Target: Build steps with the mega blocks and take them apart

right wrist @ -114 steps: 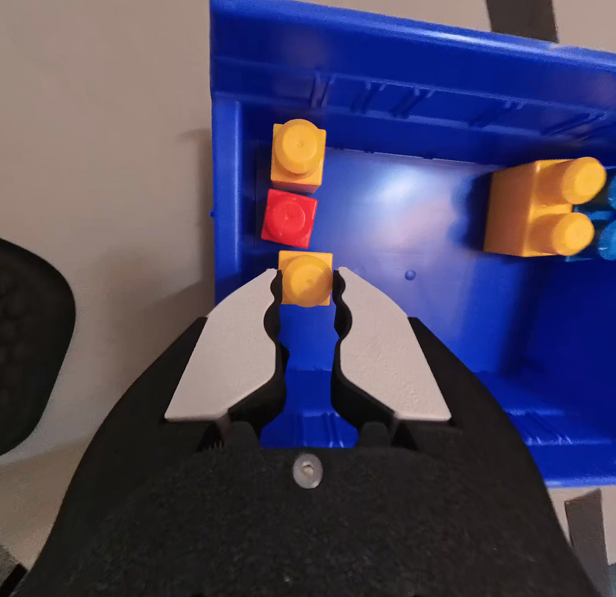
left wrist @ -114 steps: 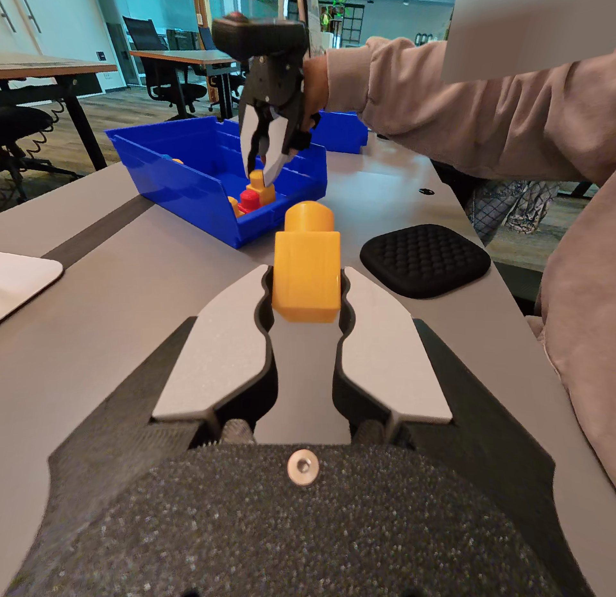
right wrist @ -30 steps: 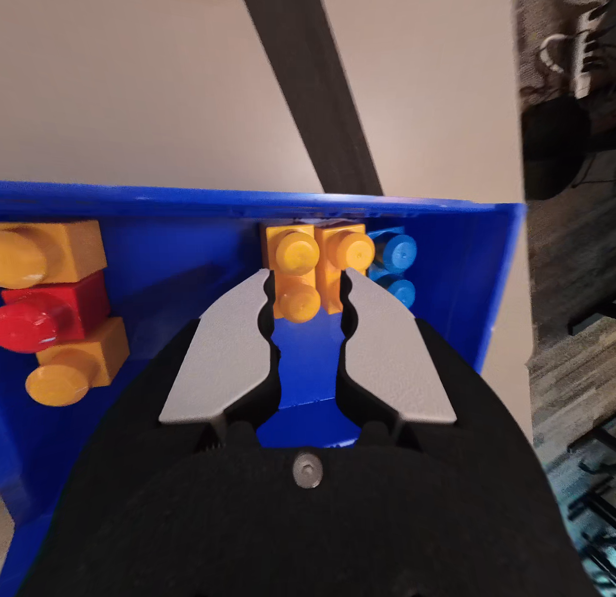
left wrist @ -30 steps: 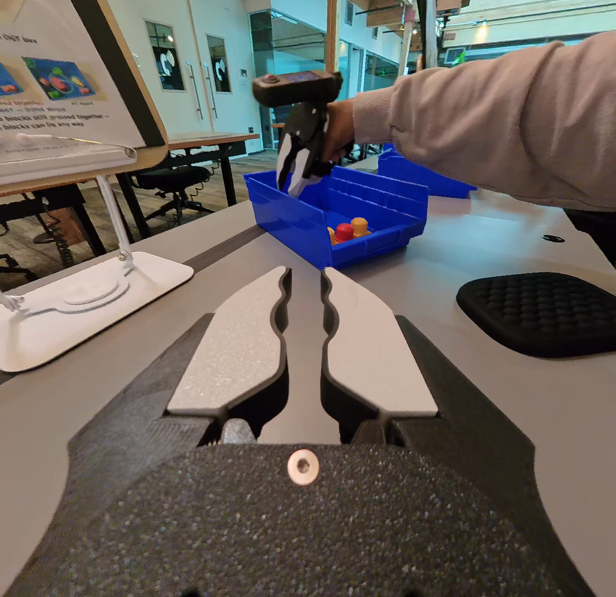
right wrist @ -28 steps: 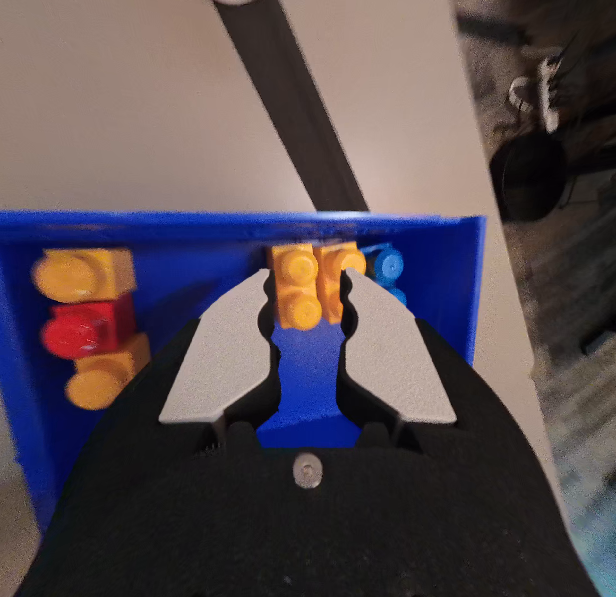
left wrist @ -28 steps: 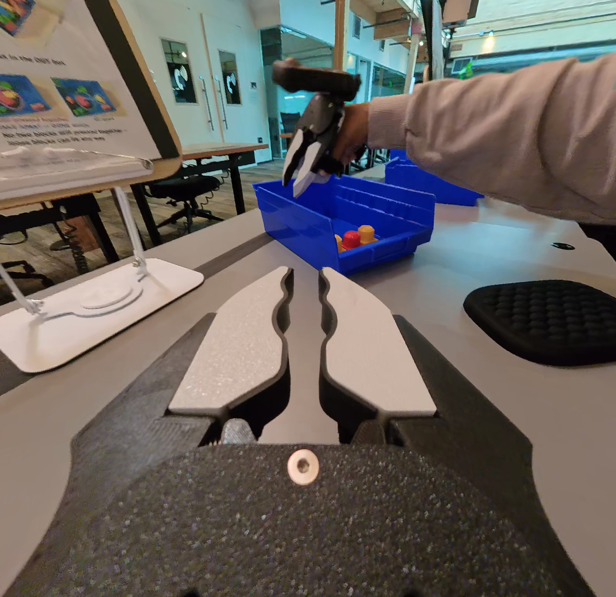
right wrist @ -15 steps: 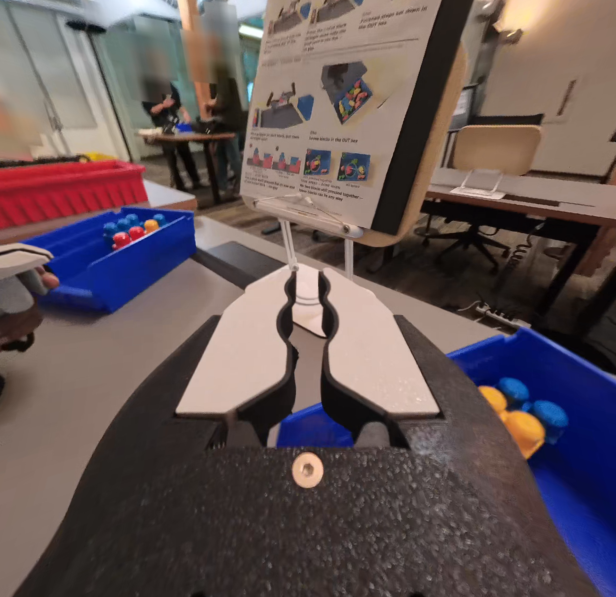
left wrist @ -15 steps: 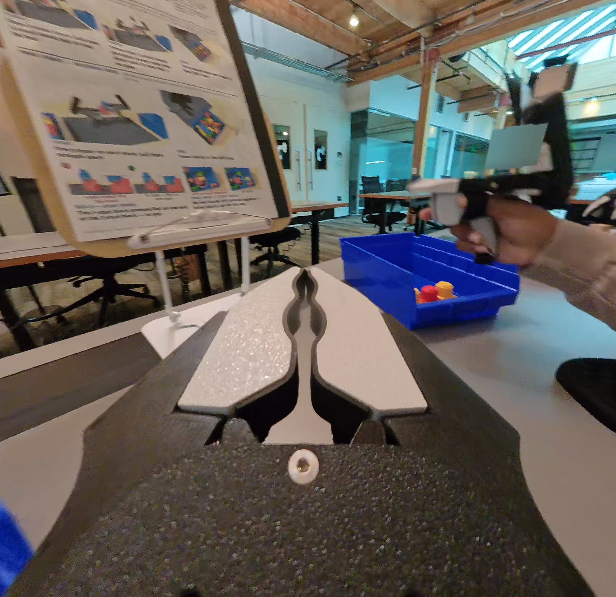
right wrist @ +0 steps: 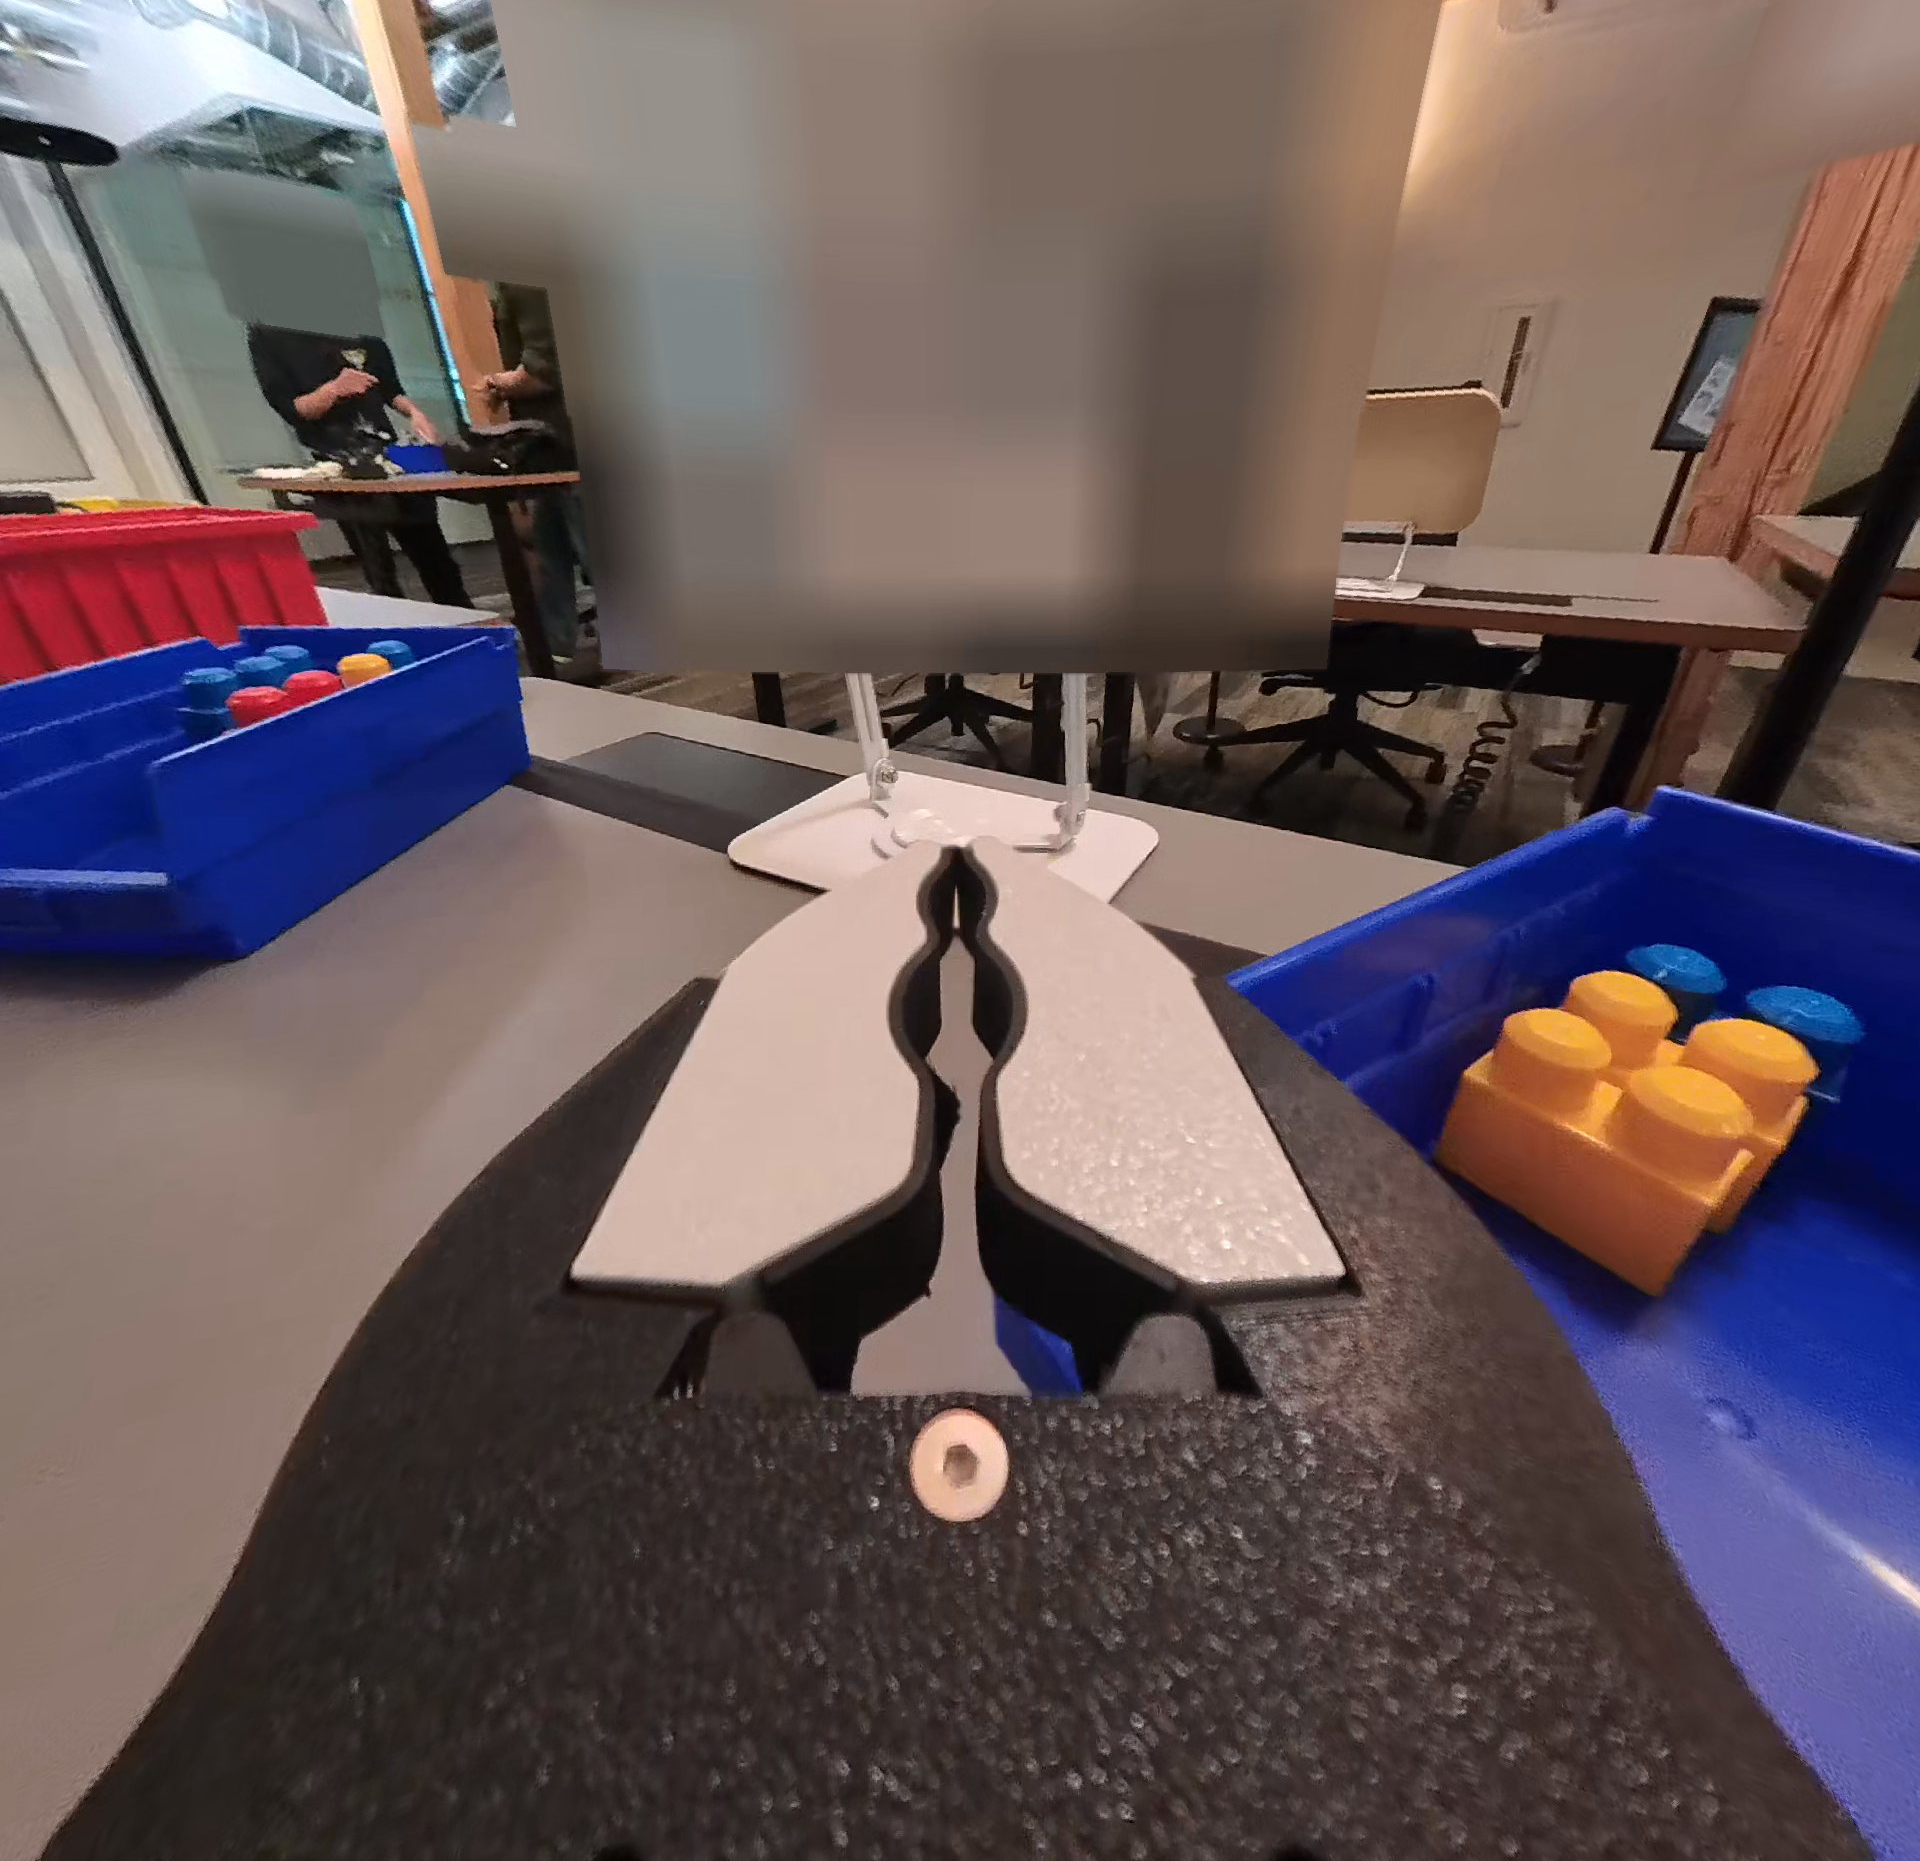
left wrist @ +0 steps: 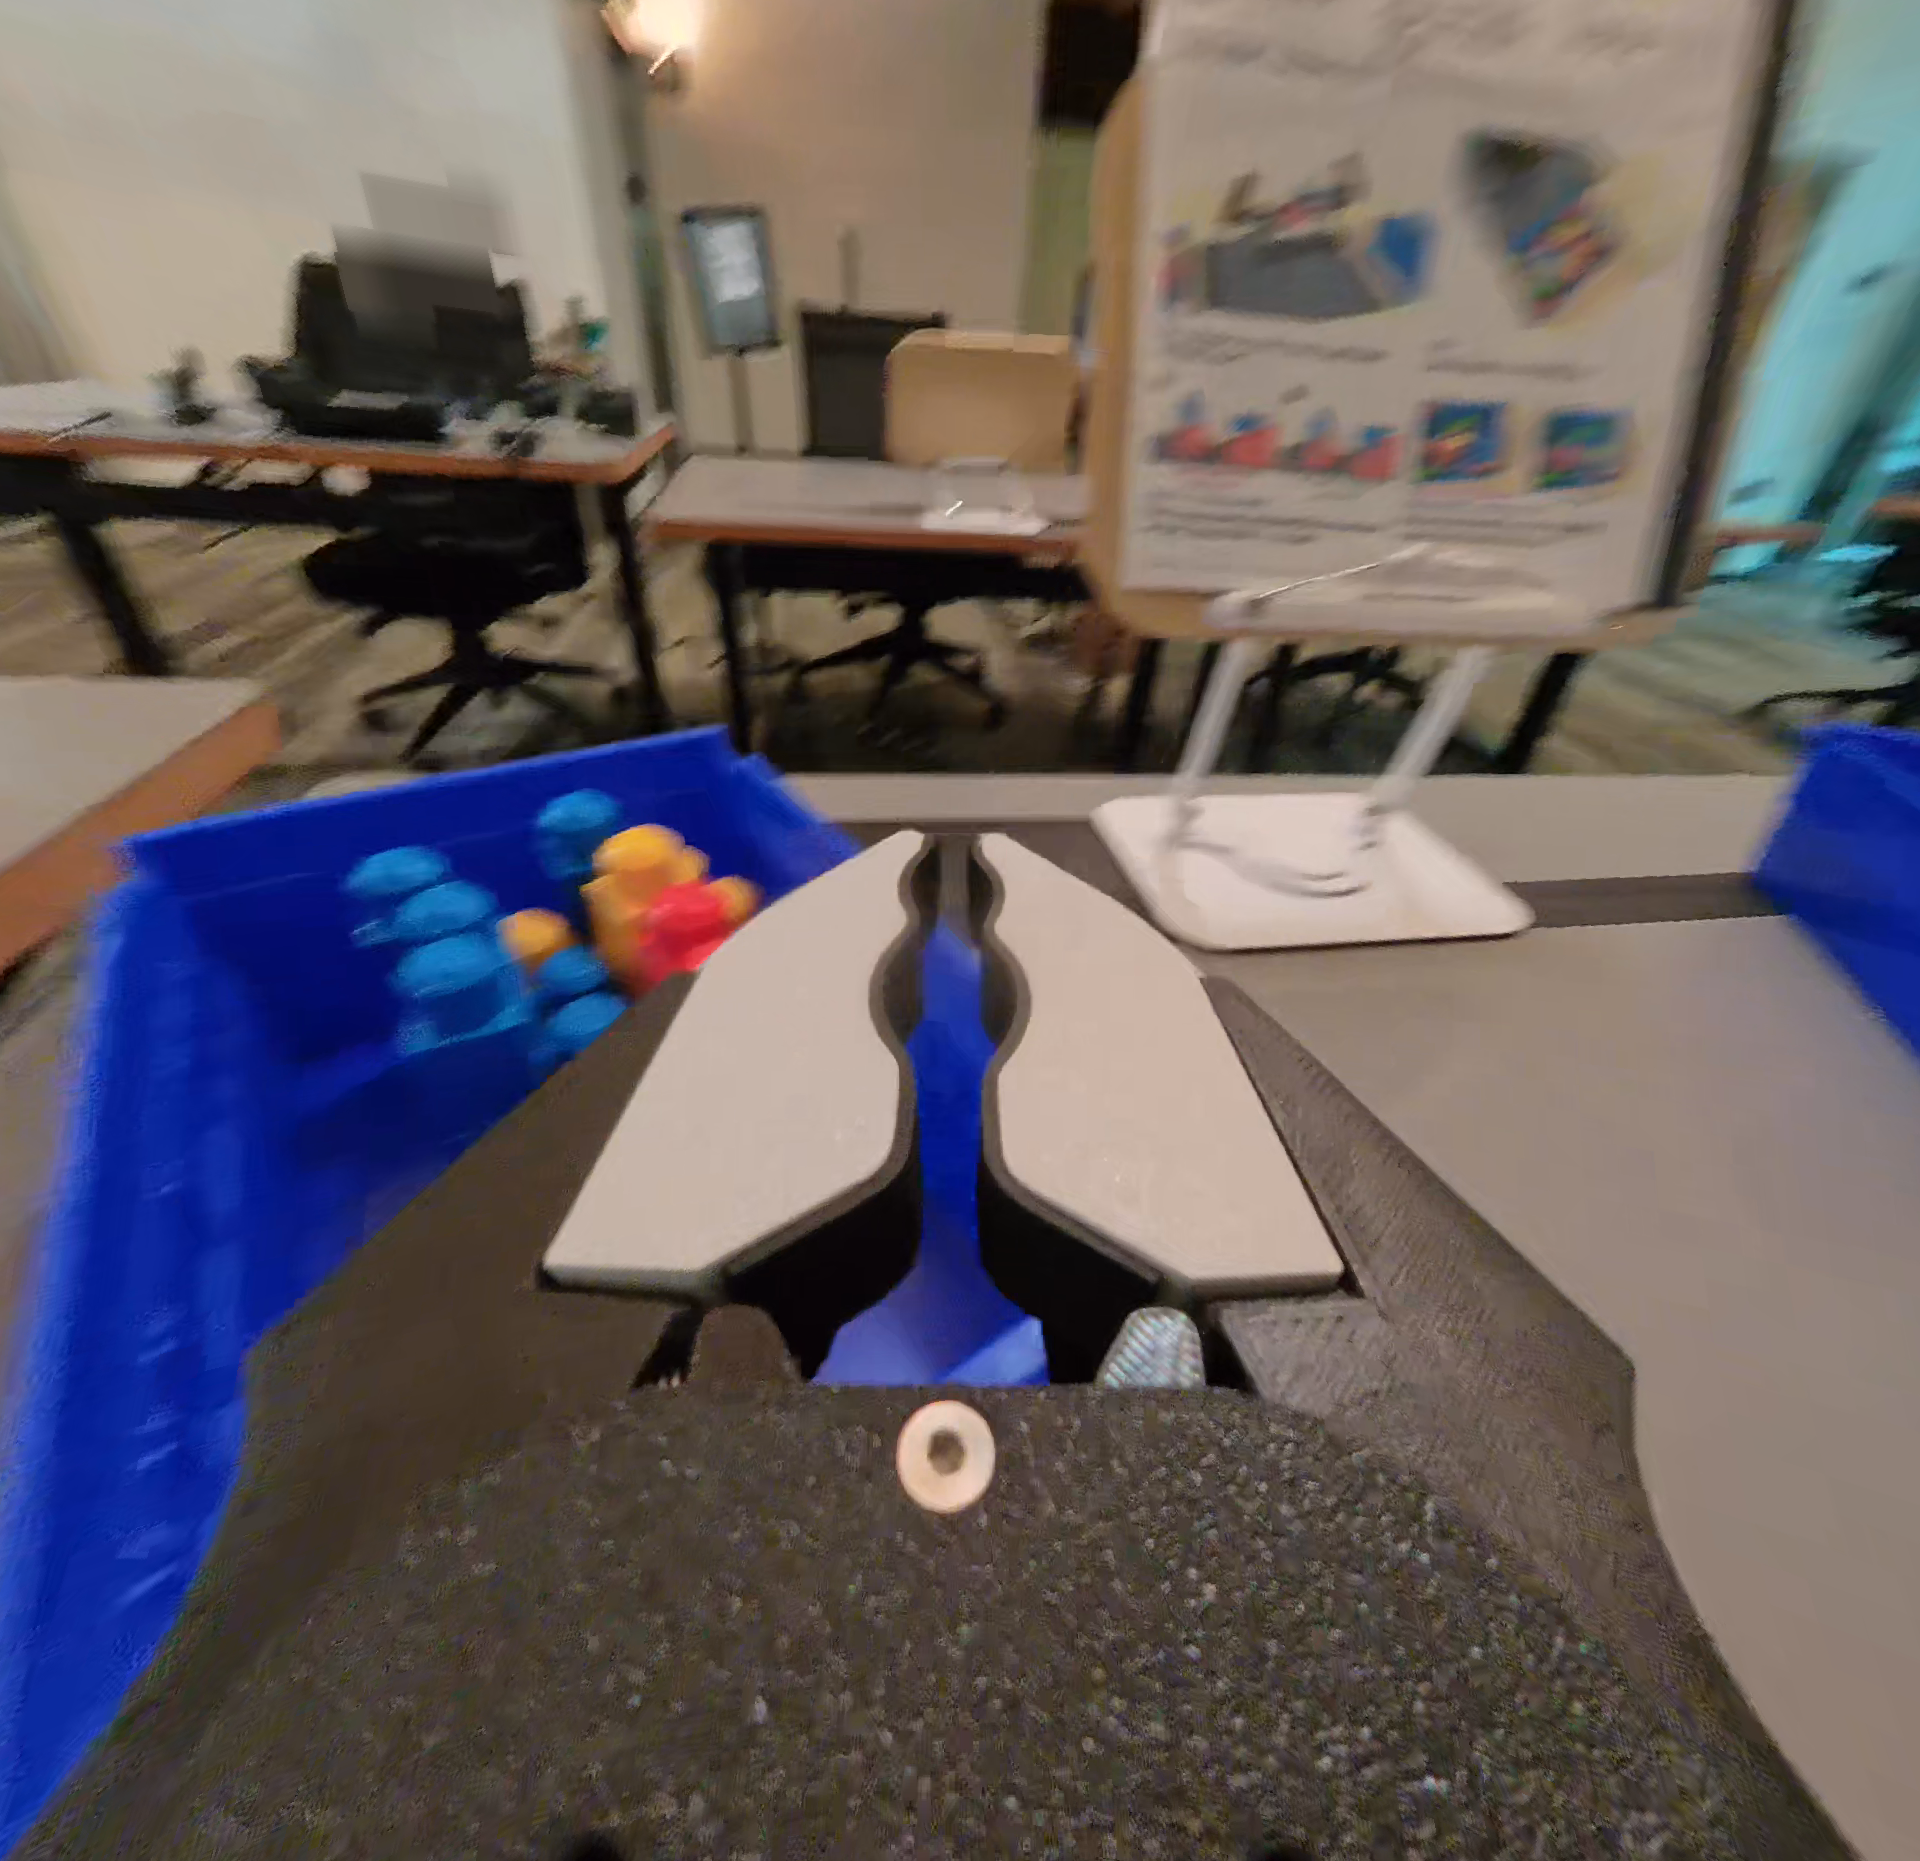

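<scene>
My left gripper (left wrist: 951, 847) is shut and empty; it hangs over the near right corner of a blue bin (left wrist: 208, 1084). That bin holds blue blocks (left wrist: 447, 970), a yellow block (left wrist: 634, 876) and a red block (left wrist: 686, 923), all blurred. My right gripper (right wrist: 956, 857) is shut and empty above the grey table (right wrist: 312, 1084). To its right is a second blue bin (right wrist: 1455, 938) with orange blocks (right wrist: 1600, 1115) and blue blocks (right wrist: 1797, 1016) in its corner. The first bin also shows far left in the right wrist view (right wrist: 312, 803), with several blocks (right wrist: 281, 684) in it.
A picture board (left wrist: 1392, 284) stands on a white base (left wrist: 1309, 886) at the far table edge, also seen in the right wrist view (right wrist: 945, 829). A red crate (right wrist: 135, 585) sits behind the left bin. People stand at a far desk (right wrist: 416, 481). About 45 centimeters separates my left fingertips from my right.
Both grippers left the right bin and rose level. The left one let go of its orange block, shut and swung left to the other bin. The right one closed fully.
</scene>
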`<state>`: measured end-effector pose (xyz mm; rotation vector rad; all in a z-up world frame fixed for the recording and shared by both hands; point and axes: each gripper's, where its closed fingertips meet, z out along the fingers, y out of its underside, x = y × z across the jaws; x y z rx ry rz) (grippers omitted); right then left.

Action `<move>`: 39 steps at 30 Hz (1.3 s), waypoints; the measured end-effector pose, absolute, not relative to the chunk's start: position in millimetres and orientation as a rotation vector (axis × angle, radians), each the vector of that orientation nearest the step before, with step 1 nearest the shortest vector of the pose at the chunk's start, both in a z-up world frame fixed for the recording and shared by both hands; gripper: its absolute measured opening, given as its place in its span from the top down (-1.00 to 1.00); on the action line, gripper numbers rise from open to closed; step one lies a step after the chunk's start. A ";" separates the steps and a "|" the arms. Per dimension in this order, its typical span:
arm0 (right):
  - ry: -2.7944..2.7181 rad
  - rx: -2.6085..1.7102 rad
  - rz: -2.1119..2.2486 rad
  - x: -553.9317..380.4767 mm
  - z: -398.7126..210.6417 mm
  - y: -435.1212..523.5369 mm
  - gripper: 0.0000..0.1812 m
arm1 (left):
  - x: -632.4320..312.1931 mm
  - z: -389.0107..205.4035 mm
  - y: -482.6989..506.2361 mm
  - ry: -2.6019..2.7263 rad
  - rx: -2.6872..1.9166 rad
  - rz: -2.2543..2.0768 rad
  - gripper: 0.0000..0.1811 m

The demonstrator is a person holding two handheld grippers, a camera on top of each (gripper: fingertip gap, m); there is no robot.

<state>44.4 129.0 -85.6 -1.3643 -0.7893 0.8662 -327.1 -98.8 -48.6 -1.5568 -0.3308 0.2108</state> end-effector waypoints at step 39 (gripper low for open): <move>-1.199 -1.134 0.695 -0.5 -101.4 56.4 0.98 | -275.7 -21.9 -72.9 -0.073 -1.819 0.279 0.56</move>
